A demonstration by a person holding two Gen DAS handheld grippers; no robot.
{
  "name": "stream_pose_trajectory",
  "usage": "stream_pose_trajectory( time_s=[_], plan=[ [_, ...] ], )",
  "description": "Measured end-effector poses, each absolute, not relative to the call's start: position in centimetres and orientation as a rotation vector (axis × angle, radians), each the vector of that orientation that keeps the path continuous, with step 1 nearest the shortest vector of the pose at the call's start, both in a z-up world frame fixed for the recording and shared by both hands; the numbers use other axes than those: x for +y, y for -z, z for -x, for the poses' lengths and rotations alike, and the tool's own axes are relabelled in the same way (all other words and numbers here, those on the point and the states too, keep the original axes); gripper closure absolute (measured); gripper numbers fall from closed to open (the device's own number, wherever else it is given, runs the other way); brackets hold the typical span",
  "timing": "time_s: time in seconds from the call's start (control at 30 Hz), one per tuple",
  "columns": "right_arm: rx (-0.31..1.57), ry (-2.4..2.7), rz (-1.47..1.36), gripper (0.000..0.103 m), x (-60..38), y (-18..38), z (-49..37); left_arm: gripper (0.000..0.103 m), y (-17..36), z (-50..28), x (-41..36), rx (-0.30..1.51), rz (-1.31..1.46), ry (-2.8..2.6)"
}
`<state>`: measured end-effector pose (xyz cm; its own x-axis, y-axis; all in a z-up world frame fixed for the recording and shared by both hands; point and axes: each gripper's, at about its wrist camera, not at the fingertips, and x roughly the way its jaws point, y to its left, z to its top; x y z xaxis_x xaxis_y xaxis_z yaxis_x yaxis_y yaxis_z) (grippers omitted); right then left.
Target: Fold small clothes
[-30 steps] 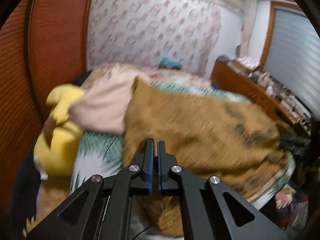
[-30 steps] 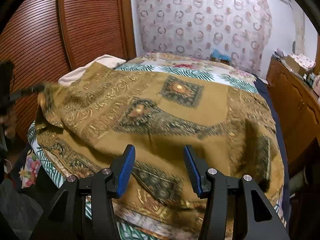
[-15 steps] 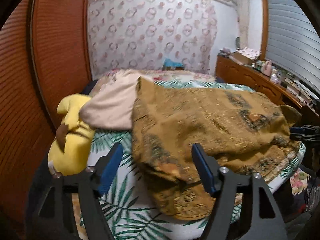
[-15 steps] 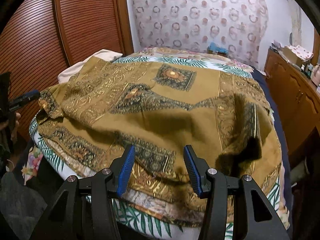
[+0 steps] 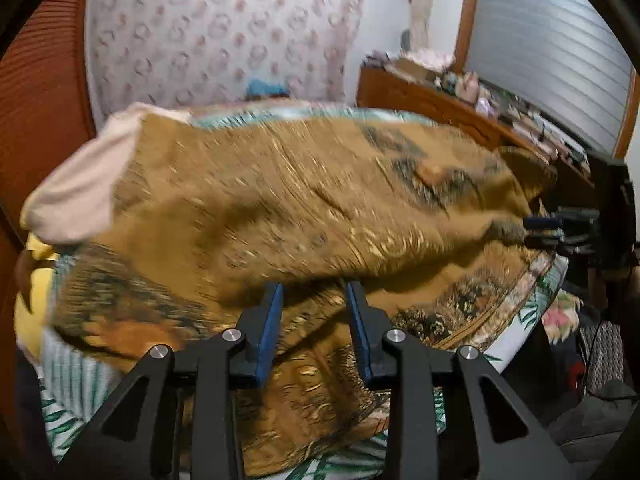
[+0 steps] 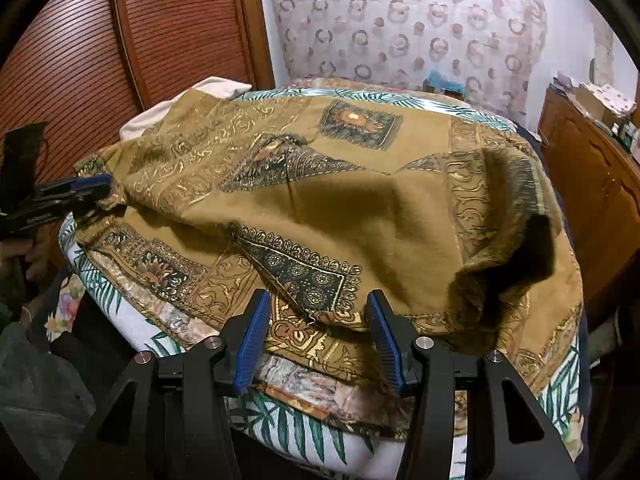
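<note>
Over the bed (image 6: 132,328), we're holding both tools spread, left tool (image 5: 314,300), right tool (image 6: 316,312), above the brown cloth (image 6: 360,208); no readable writing showing.

A: Left gripper (image 5: 314,330) up close: matte black angular arms with triangular cut-outs, four round silver screws across the top.
B: And blue ribbed pads (image 5: 269,330) lining the fingers.
A: Right gripper (image 6: 316,340) is the twin: black frame, silver screws, blue ridged pads (image 6: 251,344).
B: A thin black cable trails under the left one.
</note>
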<state>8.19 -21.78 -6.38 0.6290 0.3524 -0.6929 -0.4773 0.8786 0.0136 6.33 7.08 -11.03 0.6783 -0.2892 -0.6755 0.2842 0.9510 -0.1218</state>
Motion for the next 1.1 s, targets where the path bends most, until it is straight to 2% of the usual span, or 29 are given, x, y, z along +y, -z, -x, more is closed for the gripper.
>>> stream_pose_trajectory(
  time_s=[0.1, 0.17, 0.23, 0.27, 0.3, 0.43, 0.57, 0.77, 0.83, 0.87, 0.93, 0.97, 1.03, 1.07, 1.1],
  plan=[
    [0.755, -0.471, 0.222, 0.051, -21.2, 6.7, -8.5, 0.069, 12.0, -7.2, 6.2, 0.795, -0.042, 0.307],
    [0.753, -0.449, 0.259, 0.064, -20.8, 7.0, -8.6, 0.069, 12.4, -7.6, 6.0, 0.8, -0.061, 0.302],
    [0.746, -0.442, 0.278, 0.081, -20.7, 6.8, -8.8, 0.09, 12.3, -7.5, 5.9, 0.796, -0.082, 0.304],
    [0.746, -0.448, 0.277, 0.085, -20.7, 6.8, -8.7, 0.097, 12.1, -7.3, 5.8, 0.792, -0.087, 0.309],
    [0.746, -0.465, 0.271, 0.095, -20.7, 6.6, -8.6, 0.098, 11.7, -7.0, 5.7, 0.78, -0.093, 0.315],
    [0.72, -0.503, 0.266, 0.098, -21.1, 5.2, -7.5, 0.098, 9.3, -4.8, 6.2, 0.723, -0.081, 0.341],
    [0.701, -0.559, 0.231, 0.099, -22.0, 3.1, -5.4, 0.098, 7.0, -2.3, 7.1, 0.691, -0.062, 0.371],
    [0.741, -0.606, 0.228, 0.098, -22.5, 2.9, -2.6, 0.098, 7.0, -1.0, 7.4, 0.7, -0.056, 0.354],
    [0.739, -0.601, 0.248, 0.098, -22.3, 3.1, -2.0, 0.092, 7.5, -1.3, 7.6, 0.711, -0.052, 0.332],
    [0.736, -0.593, 0.248, 0.097, -22.2, 3.0, -1.9, 0.084, 7.6, -1.3, 7.8, 0.712, -0.047, 0.327],
    [0.73, -0.585, 0.233, 0.088, -22.3, 2.7, -2.1, 0.071, 7.5, -1.5, 8.4, 0.704, -0.04, 0.305],
    [0.723, -0.578, 0.232, 0.085, -22.1, 2.5, -2.2, 0.061, 7.2, -1.5, 8.7, 0.691, -0.039, 0.286],
    [0.705, -0.57, 0.231, 0.073, -21.7, 2.1, -2.3, 0.058, 6.6, -1.3, 9.3, 0.664, -0.029, 0.271],
    [0.697, -0.566, 0.227, 0.069, -21.5, 2.1, -2.3, 0.055, 6.4, -1.3, 9.7, 0.658, -0.023, 0.264],
    [0.691, -0.564, 0.225, 0.061, -21.3, 2.0, -2.6, 0.049, 6.2, -1.4, 10.3, 0.65, -0.018, 0.246]
  ],
)
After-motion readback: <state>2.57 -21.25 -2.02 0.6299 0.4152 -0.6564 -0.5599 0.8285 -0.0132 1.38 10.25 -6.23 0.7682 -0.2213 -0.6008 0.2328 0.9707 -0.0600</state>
